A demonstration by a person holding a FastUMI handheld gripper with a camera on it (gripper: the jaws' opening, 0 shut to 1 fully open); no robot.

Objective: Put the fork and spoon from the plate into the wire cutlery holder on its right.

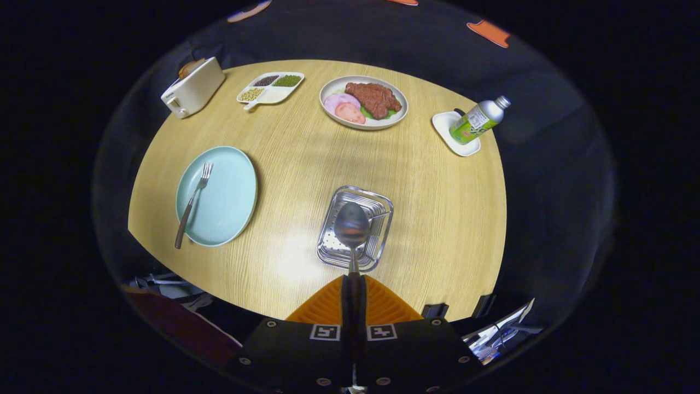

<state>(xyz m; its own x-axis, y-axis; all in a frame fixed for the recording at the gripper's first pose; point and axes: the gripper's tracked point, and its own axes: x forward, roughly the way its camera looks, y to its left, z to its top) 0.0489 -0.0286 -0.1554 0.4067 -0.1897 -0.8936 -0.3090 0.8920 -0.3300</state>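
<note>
gripper (354, 287) clamped on spoon (351, 227), bowl ahead over wire cutlery holder (380, 205)

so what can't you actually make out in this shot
- Gripper view: the metal spoon clamped between the gripper fingers hangs over the wire cutlery holder; its bowl covers part of the holder's inside, and whether it touches cannot be told.
- The label on the green bottle is too small.
- The fork handle's end overhangs the pale blue round plate.

No text could be read, bottle (477, 120) label too small and blurred, toaster (192, 87) marking illegible, square coded markers sat on gripper (354, 295).
</note>
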